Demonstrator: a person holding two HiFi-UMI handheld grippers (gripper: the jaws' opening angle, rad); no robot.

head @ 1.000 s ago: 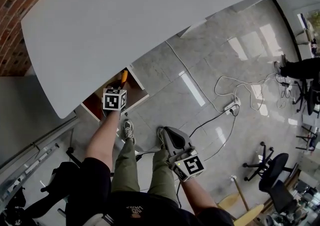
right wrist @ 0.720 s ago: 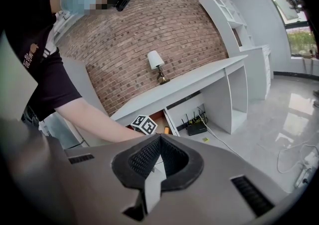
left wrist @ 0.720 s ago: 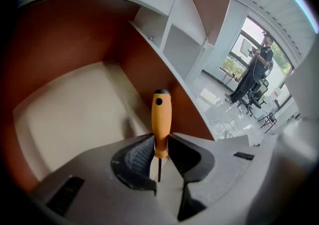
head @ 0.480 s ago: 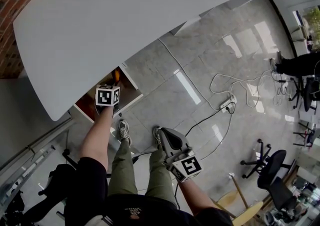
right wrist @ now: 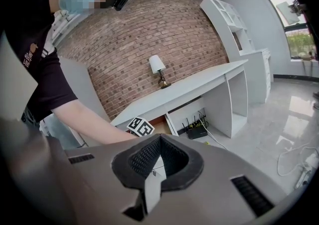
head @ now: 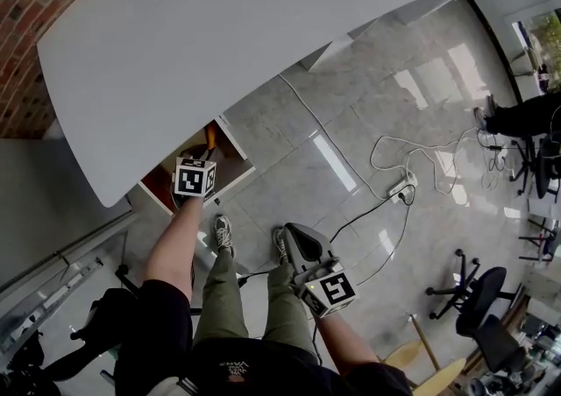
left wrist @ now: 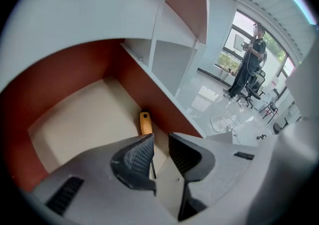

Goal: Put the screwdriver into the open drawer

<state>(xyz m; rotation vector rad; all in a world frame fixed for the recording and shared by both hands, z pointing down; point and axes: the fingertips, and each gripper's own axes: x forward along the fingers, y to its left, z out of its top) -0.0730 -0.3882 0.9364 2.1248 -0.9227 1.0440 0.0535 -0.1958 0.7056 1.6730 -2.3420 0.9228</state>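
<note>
Down below, we reach our left arm straight out and hold the left gripper (left wrist: pixel 160 145) over the open red-brown drawer with a pale floor (left wrist: pixel 75 119). Its jaws stand a narrow gap apart, with nothing between them. Our right gripper (right wrist: pixel 159 142) hangs low over our right leg, its jaws closed together and empty. One orange-handled screwdriver (left wrist: pixel 145 122) lies on the drawer floor against the side wall, its dark shaft partly hidden behind a jaw. The white desk (head: pixel 219 35) covers the single drawer's far part.

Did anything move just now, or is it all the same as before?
Hardly anything. The left gripper still hovers over the open drawer; its jaws are apart now, and the screwdriver lies inside. The right gripper stays low by the person's legs, shut.
</note>
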